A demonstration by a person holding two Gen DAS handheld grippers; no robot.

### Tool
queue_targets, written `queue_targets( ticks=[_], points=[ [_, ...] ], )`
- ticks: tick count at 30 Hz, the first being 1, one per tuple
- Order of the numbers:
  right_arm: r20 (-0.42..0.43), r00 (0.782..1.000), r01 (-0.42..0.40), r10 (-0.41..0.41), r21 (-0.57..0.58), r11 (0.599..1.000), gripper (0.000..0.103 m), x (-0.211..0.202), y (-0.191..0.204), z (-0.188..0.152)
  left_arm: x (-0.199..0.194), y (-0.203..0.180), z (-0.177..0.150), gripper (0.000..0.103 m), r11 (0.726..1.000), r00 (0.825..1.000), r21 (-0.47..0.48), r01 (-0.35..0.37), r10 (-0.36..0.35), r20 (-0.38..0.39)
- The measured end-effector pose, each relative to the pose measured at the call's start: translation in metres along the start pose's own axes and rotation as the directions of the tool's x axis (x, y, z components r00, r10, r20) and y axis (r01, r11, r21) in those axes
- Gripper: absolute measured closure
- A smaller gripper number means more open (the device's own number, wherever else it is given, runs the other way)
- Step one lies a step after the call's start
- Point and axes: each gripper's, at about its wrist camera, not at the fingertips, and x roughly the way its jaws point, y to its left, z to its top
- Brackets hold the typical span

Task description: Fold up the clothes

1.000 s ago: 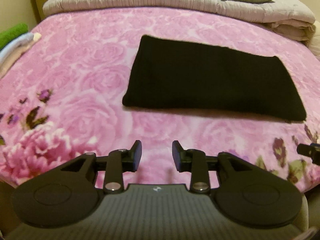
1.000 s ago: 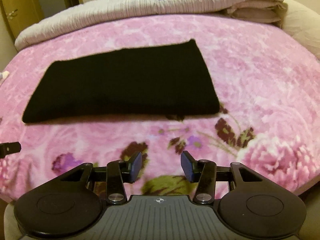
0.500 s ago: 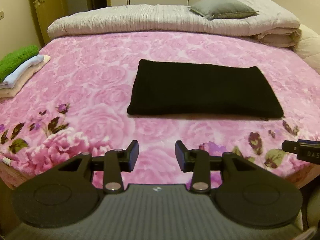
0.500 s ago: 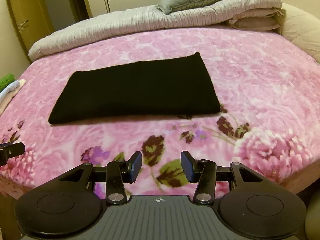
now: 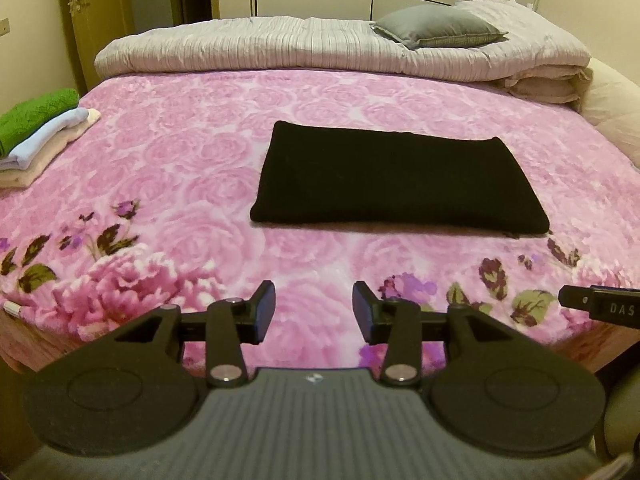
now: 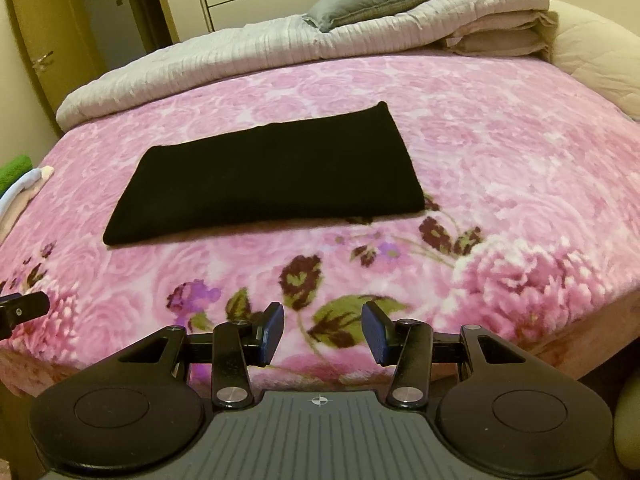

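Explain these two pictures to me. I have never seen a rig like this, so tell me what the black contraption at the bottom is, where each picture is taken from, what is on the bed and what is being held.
There is no robot here. A person holds a two-finger claw in each hand, and a wide-angle camera on each one looks forward along its fingers.

One picture comes from the left claw, the other from the right claw. The black tip at the edge of each picture is the other claw poking in.

On the pink flowered blanket lies a black garment, folded into a flat rectangle. At the left edge sits a stack of folded clothes, green on top. A folded quilt and a grey pillow lie at the far end.

Nothing is held. The right claw is open and the left is opening, both empty, well short of the garment.
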Motion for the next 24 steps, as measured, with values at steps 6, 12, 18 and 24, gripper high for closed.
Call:
queue_targets(
  ticks=[6,12,18,24],
  points=[
    [-0.011,1.0,0.019,-0.019,-0.004,1.0,0.056,0.007,0.0,0.003,0.016,0.01,0.001,0.063,0.999,0.999,-0.048,0.018,-0.02,-0.029],
    [-0.045,0.998,0.032,-0.033,-0.012,0.999,0.056,0.028,-0.001,0.006,0.042,0.02,0.004,0.06,0.997,0.998,-0.076,0.006,-0.01,-0.057],
    [-0.069,0.998,-0.007,0.012,0.077,0.997,0.056,0.061,-0.024,0.01,0.071,0.034,0.005,0.06,0.987,0.996,-0.147,0.061,-0.07,-0.056],
    [0.072,0.962,-0.252,0.263,0.603,0.757,0.055,0.097,-0.107,0.01,0.115,0.069,0.014,0.055,0.844,0.974,-0.494,0.208,-0.227,0.022]
  ],
)
